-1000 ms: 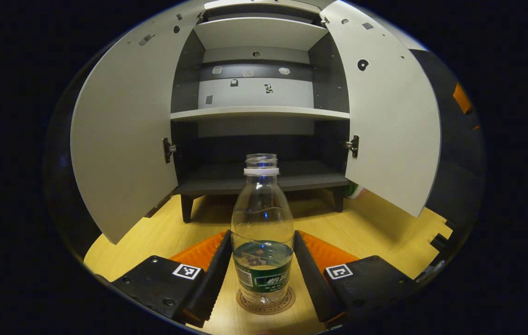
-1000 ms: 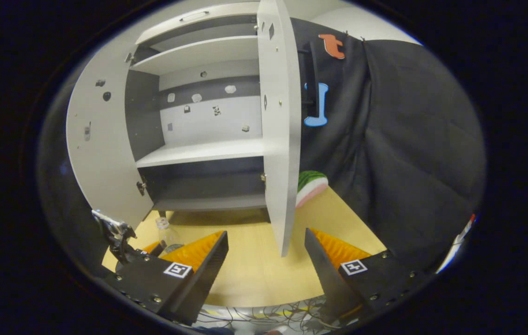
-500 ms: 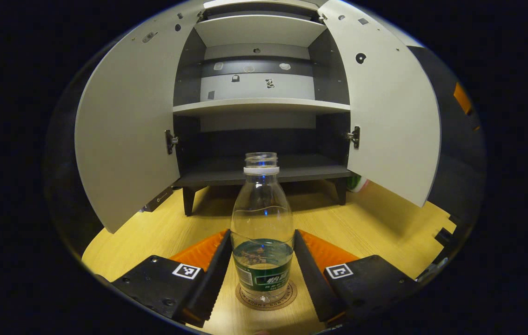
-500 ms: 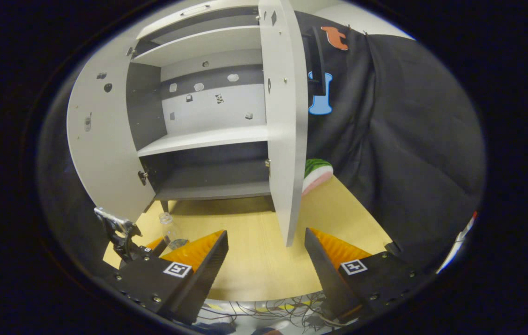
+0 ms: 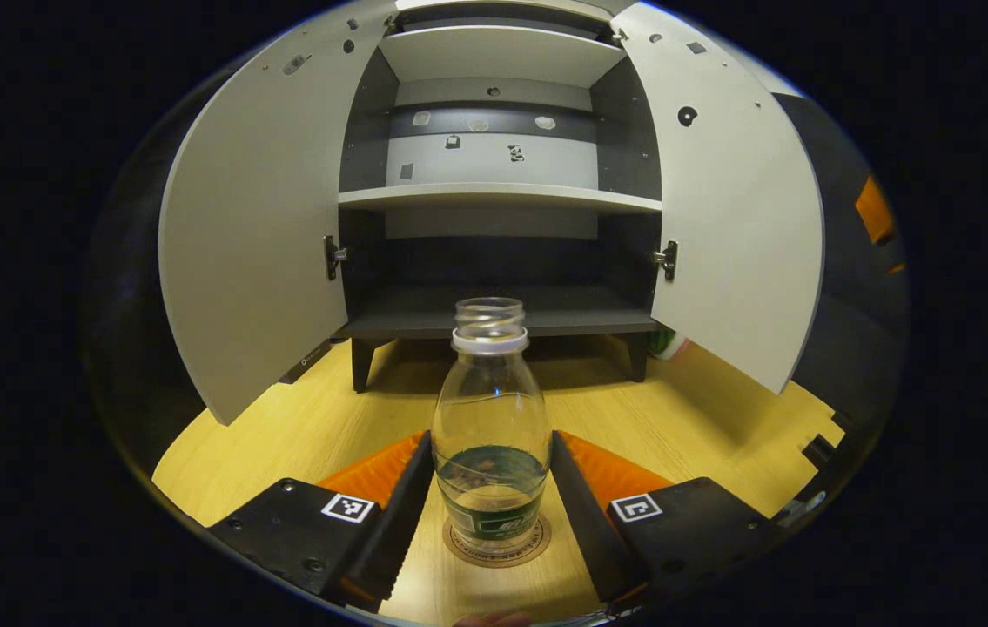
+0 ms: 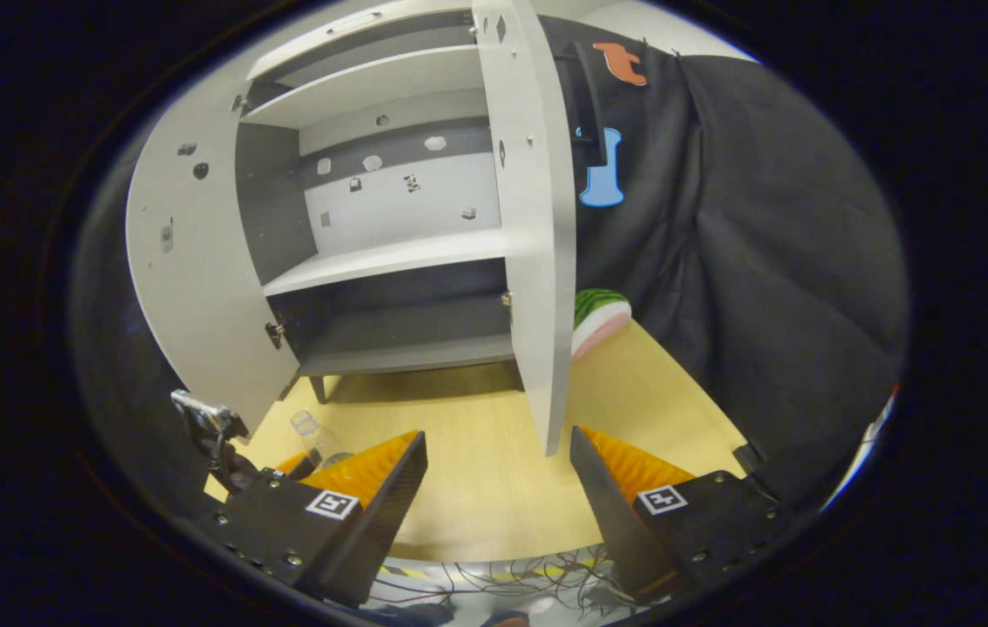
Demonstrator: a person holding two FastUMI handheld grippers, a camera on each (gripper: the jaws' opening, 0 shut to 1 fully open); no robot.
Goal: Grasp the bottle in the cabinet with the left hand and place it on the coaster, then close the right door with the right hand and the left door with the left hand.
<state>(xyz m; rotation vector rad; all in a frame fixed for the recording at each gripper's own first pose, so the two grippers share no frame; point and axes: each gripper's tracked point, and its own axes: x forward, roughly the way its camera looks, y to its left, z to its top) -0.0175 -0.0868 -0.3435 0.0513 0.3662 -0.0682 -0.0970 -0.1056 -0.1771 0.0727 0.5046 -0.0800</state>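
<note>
A: How far is the task now?

B: I think the first part is almost done. In the left gripper view the bottle [image 5: 491,435] stands upright on the coaster [image 5: 497,547], on the wooden counter [image 5: 702,418] in front of the cabinet [image 5: 498,174]. The left gripper [image 5: 491,488] has its jaws on both sides of the bottle, very close to it. I cannot tell if the pads press on it or have just let go.

A: And the doors?

B: Both are open. The left door [image 5: 254,252] and the right door [image 5: 733,218] stand wide, and the shelves inside hold nothing that I can see.

A: What about the right gripper [image 6: 498,483]?

B: In the right gripper view its jaws are wide apart and hold nothing. The edge of the right door [image 6: 537,261] is just ahead of them, not touching.

A: So what is left?

B: In my judgement: release the bottle, then close the right door, then the left one.
</note>
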